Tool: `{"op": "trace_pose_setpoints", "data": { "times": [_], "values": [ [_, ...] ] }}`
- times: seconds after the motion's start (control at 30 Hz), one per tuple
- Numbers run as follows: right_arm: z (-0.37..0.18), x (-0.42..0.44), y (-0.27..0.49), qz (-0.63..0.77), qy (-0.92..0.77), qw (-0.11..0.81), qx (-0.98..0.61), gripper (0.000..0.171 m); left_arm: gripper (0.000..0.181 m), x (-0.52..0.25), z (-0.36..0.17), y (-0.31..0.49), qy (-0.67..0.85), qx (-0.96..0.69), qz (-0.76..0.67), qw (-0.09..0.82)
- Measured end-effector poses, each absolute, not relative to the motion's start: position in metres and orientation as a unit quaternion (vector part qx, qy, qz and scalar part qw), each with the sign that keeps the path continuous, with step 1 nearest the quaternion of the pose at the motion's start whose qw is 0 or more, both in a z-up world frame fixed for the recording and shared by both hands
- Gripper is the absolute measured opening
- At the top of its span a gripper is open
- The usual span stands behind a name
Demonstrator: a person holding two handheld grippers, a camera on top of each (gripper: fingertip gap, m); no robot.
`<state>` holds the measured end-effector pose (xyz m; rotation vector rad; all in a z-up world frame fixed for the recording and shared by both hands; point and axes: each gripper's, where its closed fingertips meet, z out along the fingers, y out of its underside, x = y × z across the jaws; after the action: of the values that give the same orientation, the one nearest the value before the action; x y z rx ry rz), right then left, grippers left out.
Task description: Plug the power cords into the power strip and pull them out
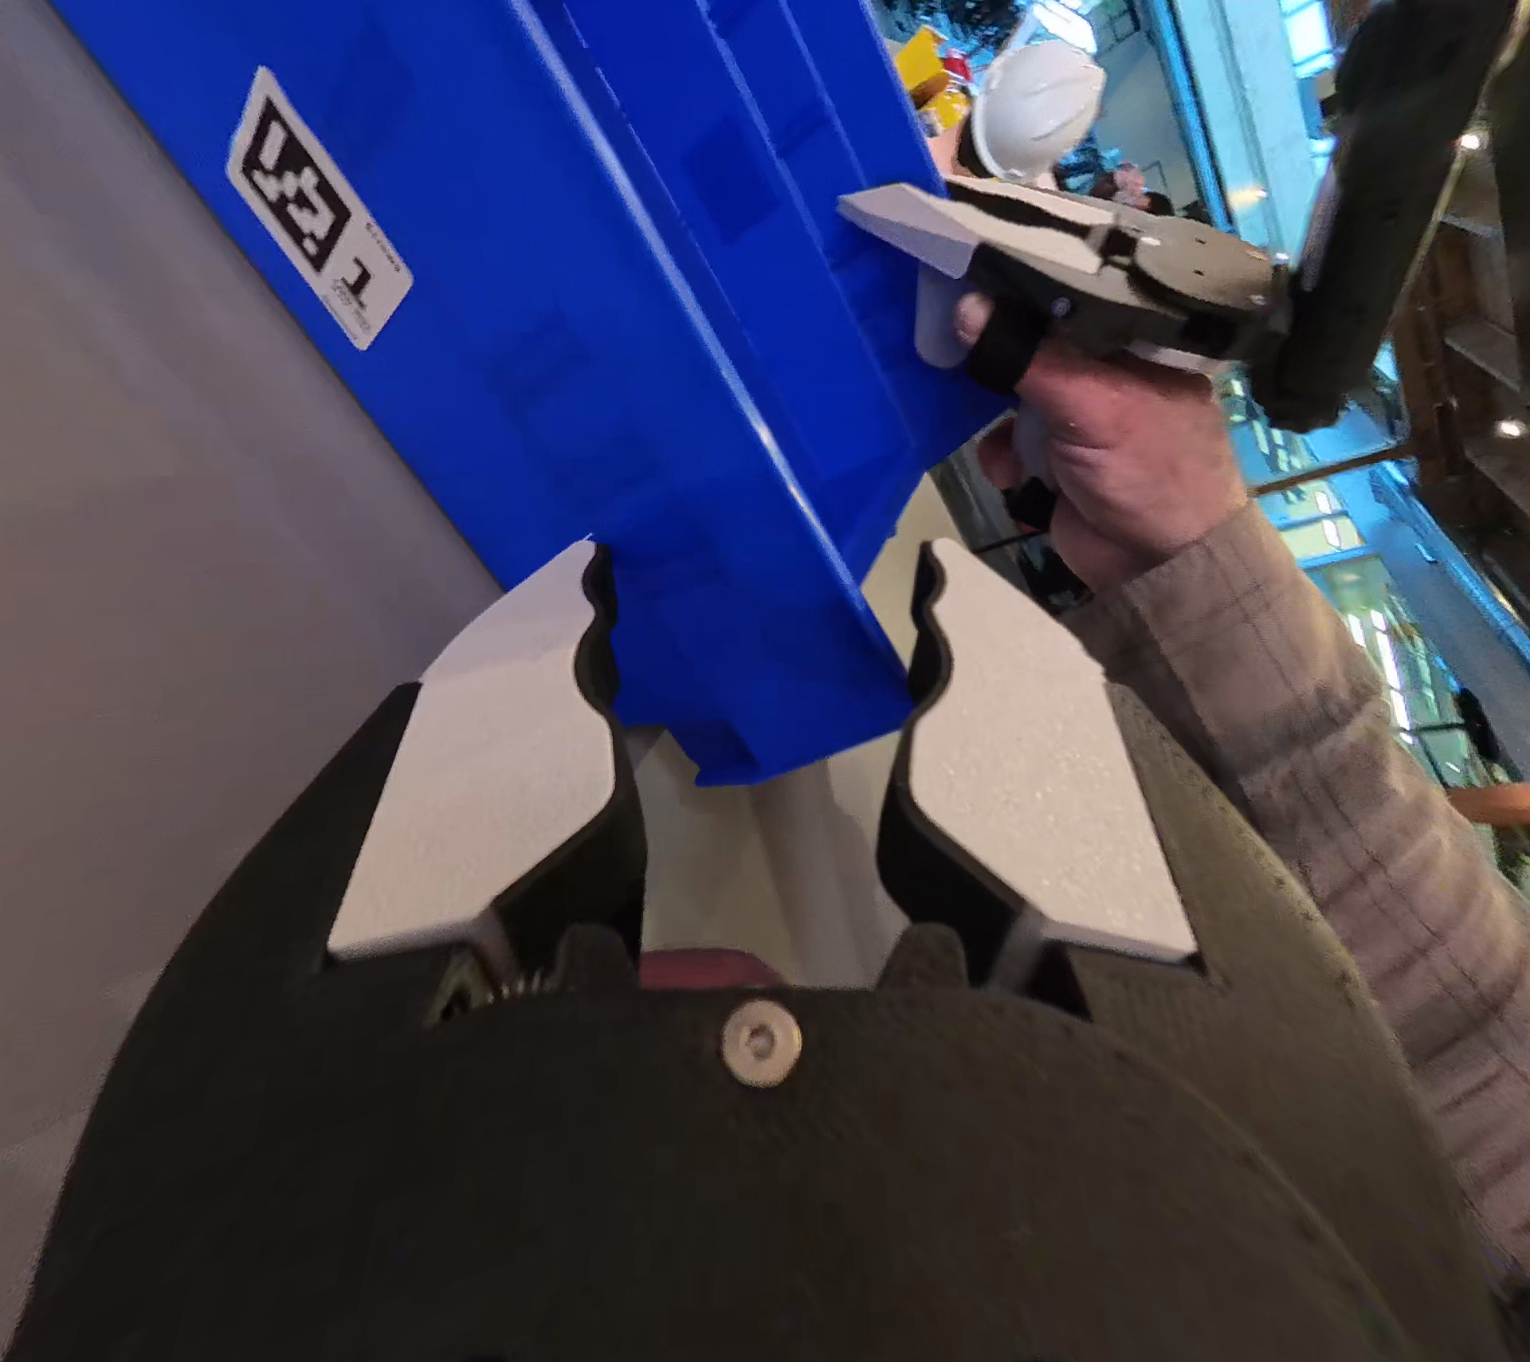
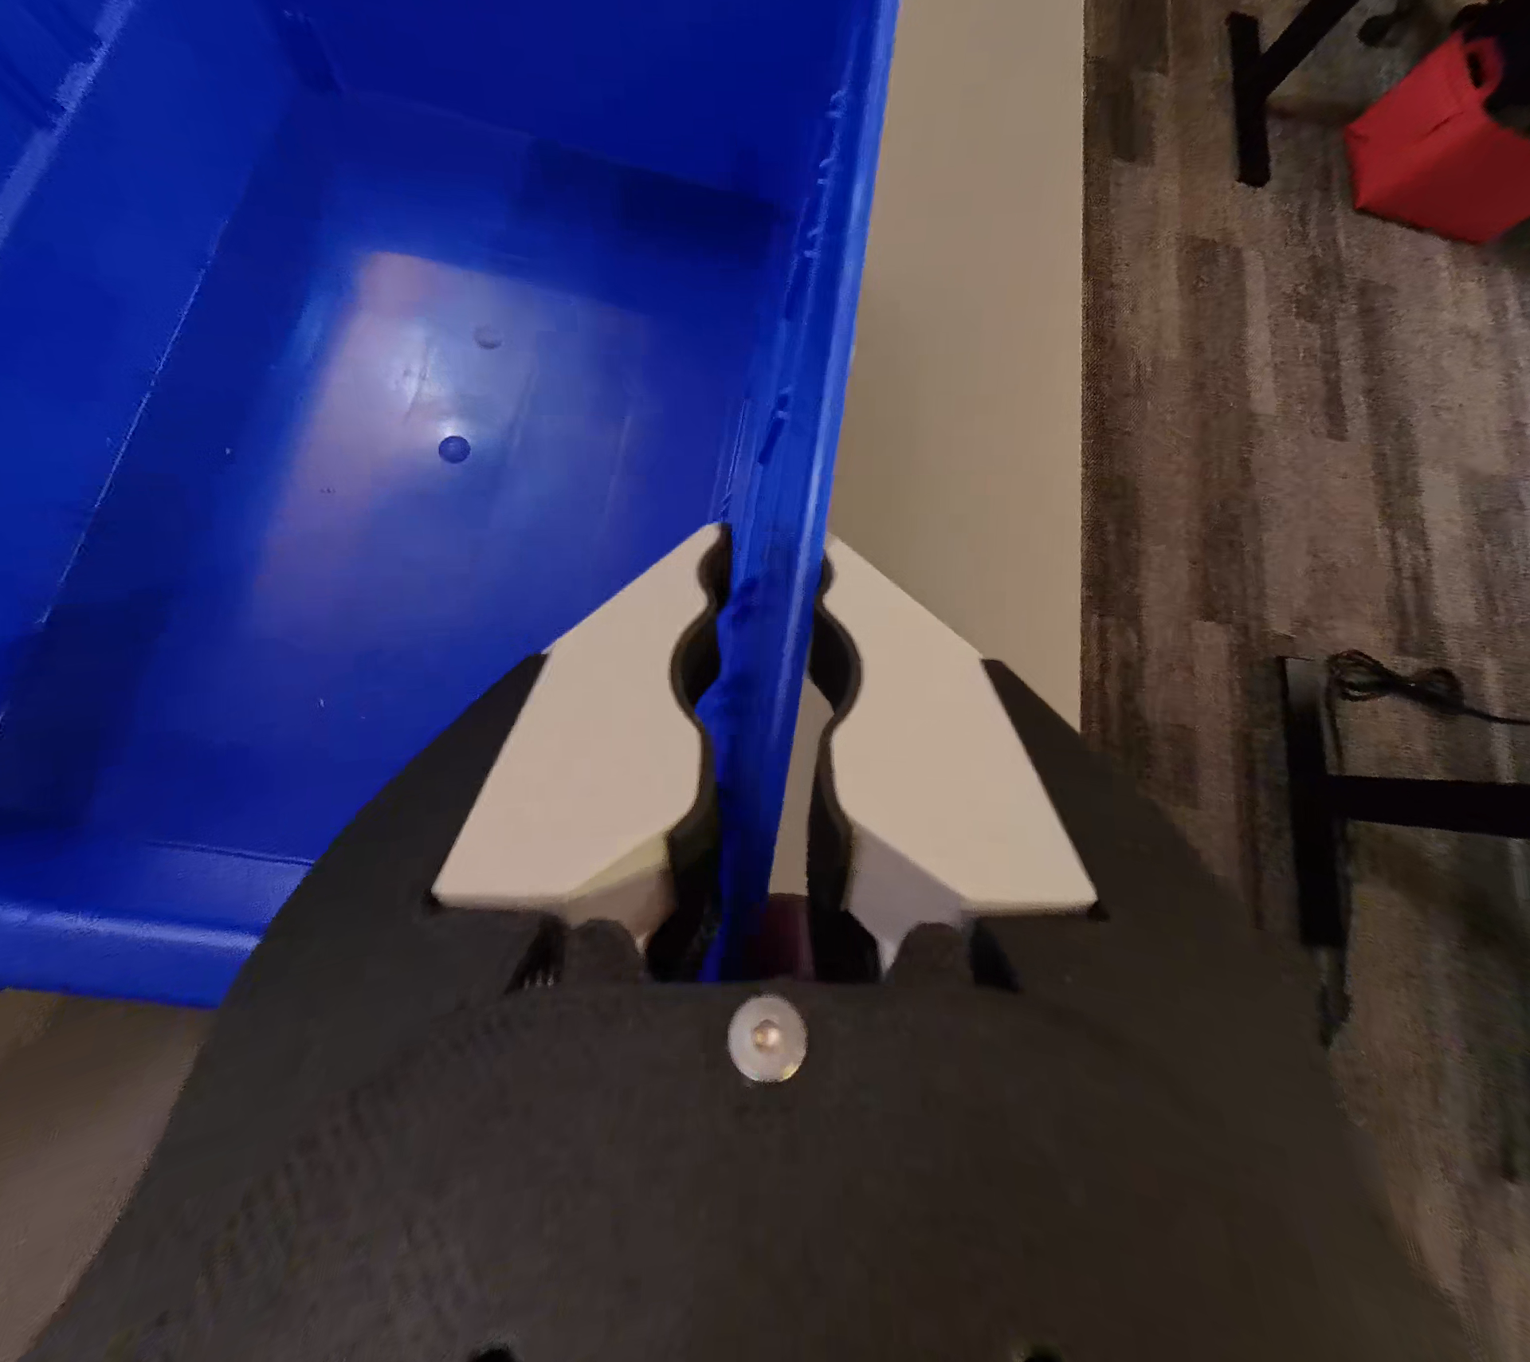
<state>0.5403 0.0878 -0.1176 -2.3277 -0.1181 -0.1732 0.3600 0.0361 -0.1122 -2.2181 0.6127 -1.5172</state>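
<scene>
right gripper (image 2: 766, 560) was clamped on the blue bin (image 2: 414, 246) wall, running 12 to 6 | left gripper (image 1: 757, 565) was held wide around its corner | cords, power strip not seen (bin empty)

Pale table (image 2: 977, 246) under a blue bin (image 2: 372, 246).

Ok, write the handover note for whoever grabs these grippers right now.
Left gripper: jaws straddle the rim of the blue bin at its corner, grip not clearly closed.
Right gripper: shut on the bin's side wall.
Bin: empty inside, on the white table.
Power cords and power strip: not in view; nothing shows any plugging done.
Left: find them, then plug in and pull out.
</scene>
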Motion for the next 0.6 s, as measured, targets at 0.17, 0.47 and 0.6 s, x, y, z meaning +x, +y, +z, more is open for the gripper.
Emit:
{"op": "trace_pose_setpoints", "data": {
  "times": [0.17, 0.47, 0.6],
  "values": [
    [-0.048, 0.555, 0.077, -0.208, -0.048, 0.484, -0.849, 0.046, 0.105, 0.342, -0.068, 0.032, 0.240, -0.730, -0.595, 0.236],
    [0.105, 0.405, 0.040, -0.100, -0.135, 0.697, -0.697, 0.040, 0.093, 0.173, 0.041, 0.034, 0.280, -0.607, -0.628, 0.398],
    [0.129, 0.347, 0.041, -0.037, -0.163, 0.757, -0.631, 0.034, 0.058, 0.093, 0.062, 0.057, 0.291, -0.600, -0.573, 0.476]
  ]
}}
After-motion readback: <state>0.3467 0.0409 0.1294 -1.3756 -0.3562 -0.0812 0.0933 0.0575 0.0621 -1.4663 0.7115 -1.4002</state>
